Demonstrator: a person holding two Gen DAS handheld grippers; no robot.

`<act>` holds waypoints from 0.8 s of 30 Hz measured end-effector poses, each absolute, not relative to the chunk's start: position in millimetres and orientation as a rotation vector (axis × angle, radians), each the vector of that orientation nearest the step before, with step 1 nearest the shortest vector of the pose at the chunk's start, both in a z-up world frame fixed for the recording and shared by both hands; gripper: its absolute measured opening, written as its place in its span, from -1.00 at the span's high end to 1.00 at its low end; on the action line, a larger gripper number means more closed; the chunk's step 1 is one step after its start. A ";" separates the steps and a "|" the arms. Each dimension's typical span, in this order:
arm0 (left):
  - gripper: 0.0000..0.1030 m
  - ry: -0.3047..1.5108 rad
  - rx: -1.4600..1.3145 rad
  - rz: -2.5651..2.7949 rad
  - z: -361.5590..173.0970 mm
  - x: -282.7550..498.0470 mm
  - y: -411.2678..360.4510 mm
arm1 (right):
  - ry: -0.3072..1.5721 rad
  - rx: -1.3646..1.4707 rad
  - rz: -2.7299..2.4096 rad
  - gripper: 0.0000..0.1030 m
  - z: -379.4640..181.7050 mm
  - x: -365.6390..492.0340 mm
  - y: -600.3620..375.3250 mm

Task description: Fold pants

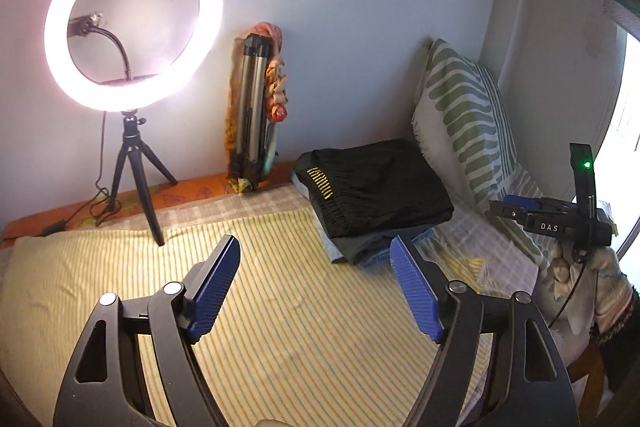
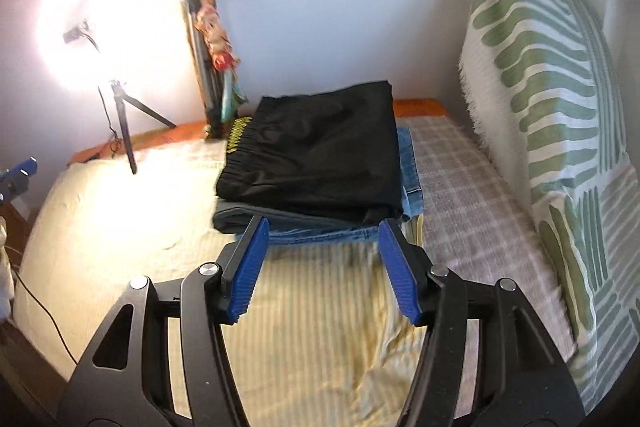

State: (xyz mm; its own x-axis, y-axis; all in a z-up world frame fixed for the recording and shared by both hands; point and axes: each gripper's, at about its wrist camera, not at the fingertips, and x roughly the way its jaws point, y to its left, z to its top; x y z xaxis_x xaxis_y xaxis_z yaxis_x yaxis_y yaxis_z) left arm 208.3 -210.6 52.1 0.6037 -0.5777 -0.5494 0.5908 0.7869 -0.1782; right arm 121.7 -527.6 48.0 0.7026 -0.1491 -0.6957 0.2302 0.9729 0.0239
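Black pants (image 1: 372,187) lie folded, with yellow lettering on the gathered waistband, on top of a stack of folded clothes (image 2: 320,231) that includes grey cloth and blue jeans. The stack sits on the bed's yellow striped sheet (image 1: 280,307). My left gripper (image 1: 314,241) is open and empty, hanging over the sheet to the left of and short of the stack. My right gripper (image 2: 323,223) is also open and empty, just in front of the stack's near edge, apart from the black pants (image 2: 320,151). In the left wrist view the right gripper (image 1: 520,205) shows at the far right.
A lit ring light (image 1: 132,19) on a small tripod stands on the bed at the back left, its cable trailing off the edge. A folded tripod (image 1: 252,107) leans on the wall. A green-patterned pillow (image 2: 540,87) stands along the right wall on a checked cover (image 2: 472,195).
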 end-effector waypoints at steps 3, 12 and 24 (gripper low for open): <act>-0.57 0.614 0.034 -0.667 55.2 186.8 -208.1 | 0.721 0.080 -0.254 -0.50 57.3 96.3 -502.1; -0.59 0.610 0.084 -0.628 54.0 127.5 -213.9 | 0.604 -0.005 -0.312 -0.69 77.1 33.3 -437.4; -0.97 0.579 0.049 -0.549 49.3 83.6 -206.7 | 0.547 0.057 -0.309 -0.94 81.3 -11.2 -401.7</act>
